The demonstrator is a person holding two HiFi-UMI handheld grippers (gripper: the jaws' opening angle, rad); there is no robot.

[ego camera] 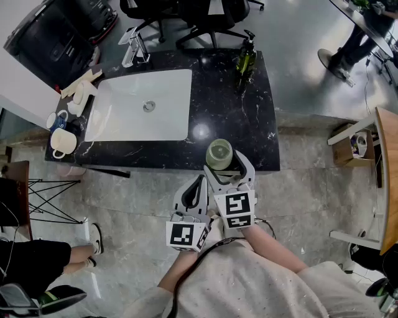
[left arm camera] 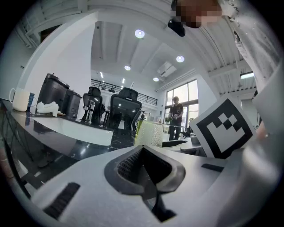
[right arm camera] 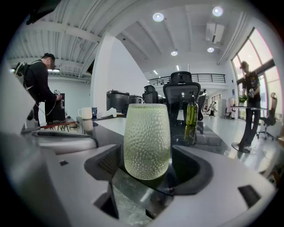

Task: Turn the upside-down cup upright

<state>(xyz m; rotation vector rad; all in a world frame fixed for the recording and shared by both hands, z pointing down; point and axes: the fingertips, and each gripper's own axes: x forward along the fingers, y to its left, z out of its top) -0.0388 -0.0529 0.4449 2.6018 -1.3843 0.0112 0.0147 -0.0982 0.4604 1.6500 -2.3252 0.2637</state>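
Observation:
A pale green dimpled cup (ego camera: 219,154) stands on the black marble counter (ego camera: 242,124) near its front edge. Its wide flat end is up and its rounded narrow end is down (right arm camera: 147,139). My right gripper (ego camera: 227,164) is open, with one jaw on each side of the cup. In the right gripper view (right arm camera: 147,172) a gap shows between each pad and the glass. My left gripper (ego camera: 199,180) is shut on nothing, just left of the right one and short of the counter's edge. The left gripper view shows its pads together (left arm camera: 143,153), with the cup (left arm camera: 148,134) beyond.
A white sink (ego camera: 140,105) with a faucet (ego camera: 134,49) fills the counter's left half. A green bottle (ego camera: 245,62) stands at the back right. Mugs (ego camera: 62,141) sit at the left end. Office chairs (ego camera: 205,18) stand behind, and a person's leg (ego camera: 81,251) is at the left.

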